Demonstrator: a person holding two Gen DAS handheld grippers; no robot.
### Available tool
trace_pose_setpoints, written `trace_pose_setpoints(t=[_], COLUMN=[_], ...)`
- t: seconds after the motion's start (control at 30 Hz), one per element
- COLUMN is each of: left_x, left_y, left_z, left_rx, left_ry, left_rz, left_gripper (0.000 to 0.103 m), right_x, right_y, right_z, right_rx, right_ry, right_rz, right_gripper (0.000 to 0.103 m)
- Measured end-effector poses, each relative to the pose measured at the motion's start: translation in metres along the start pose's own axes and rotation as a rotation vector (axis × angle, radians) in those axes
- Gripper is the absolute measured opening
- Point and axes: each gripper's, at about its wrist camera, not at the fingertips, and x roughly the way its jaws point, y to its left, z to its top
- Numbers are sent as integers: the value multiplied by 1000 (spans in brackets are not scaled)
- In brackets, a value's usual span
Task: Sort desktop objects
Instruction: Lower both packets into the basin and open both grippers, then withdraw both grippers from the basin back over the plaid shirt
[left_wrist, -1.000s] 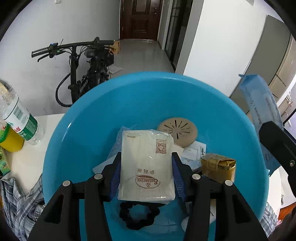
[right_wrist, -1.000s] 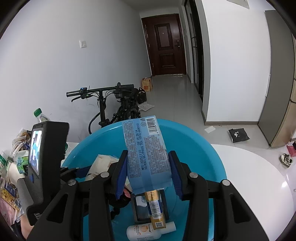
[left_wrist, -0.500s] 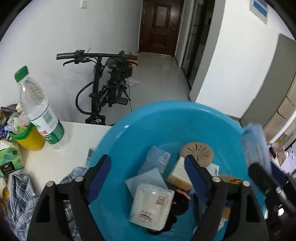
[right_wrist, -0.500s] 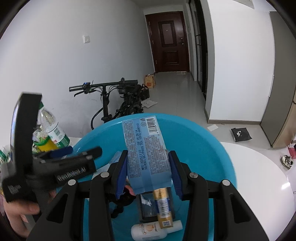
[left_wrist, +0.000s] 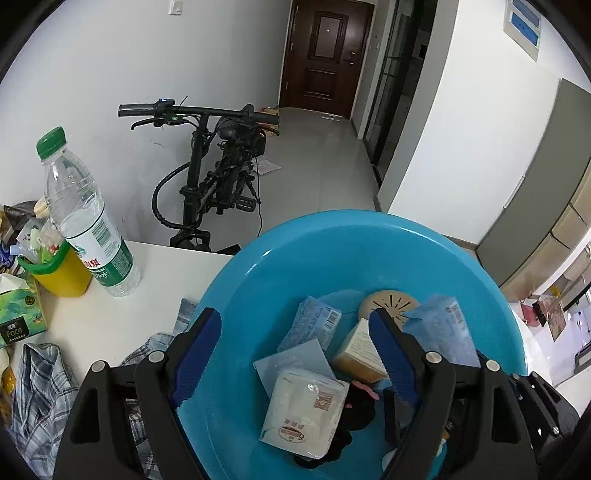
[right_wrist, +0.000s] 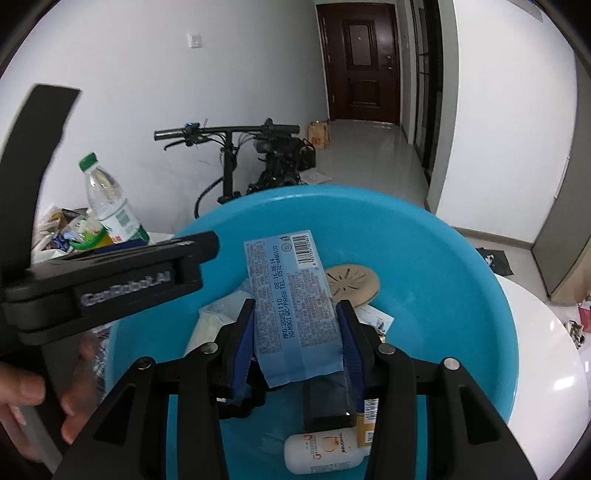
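My left gripper tilts down over the blue basin, jaws spread and empty, having just opened; the white pouch lies in the basin beneath. My right gripper clenches a blue packet above the basin (already crowded: tan disc, white bottle). A water bottle and yellow cup stand near the table's far left edge.
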Motion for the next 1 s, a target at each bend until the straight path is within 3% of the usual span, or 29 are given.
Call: trace_pose_setpoints(t=[0.27,0.37,0.43,0.57,0.63,0.93,1.0], left_x=[-6,-9,-10,-15,-21,-44,-52], left_y=[-6,-7,-8,-9,-8,1,4], left_z=[-2,-2,-2,-2,-2,2,3], left_rx=[14,7,0,1,-4,-43,-56], left_ry=[-19,-29,-28,-23,-44,-106,-144], left_rz=[-7,-25,-34,-37,-51,-63,-61], left_gripper=[84,84,84,84,84,88,88], right_x=[4,-2,-3,-2,-1,-10,-17], right_y=[-10,-10,-11,-17,-24,-46,-50], right_z=[0,2,3,5,6,11,12], right_rx=[22,23,24,37,60,138,148], right_ry=[16,-3,-13,-16,-16,-39,-68], right_rz=[-46,-49,-57,-73,-83,-101,-110], right_gripper=[44,57,71,76,82,90,96])
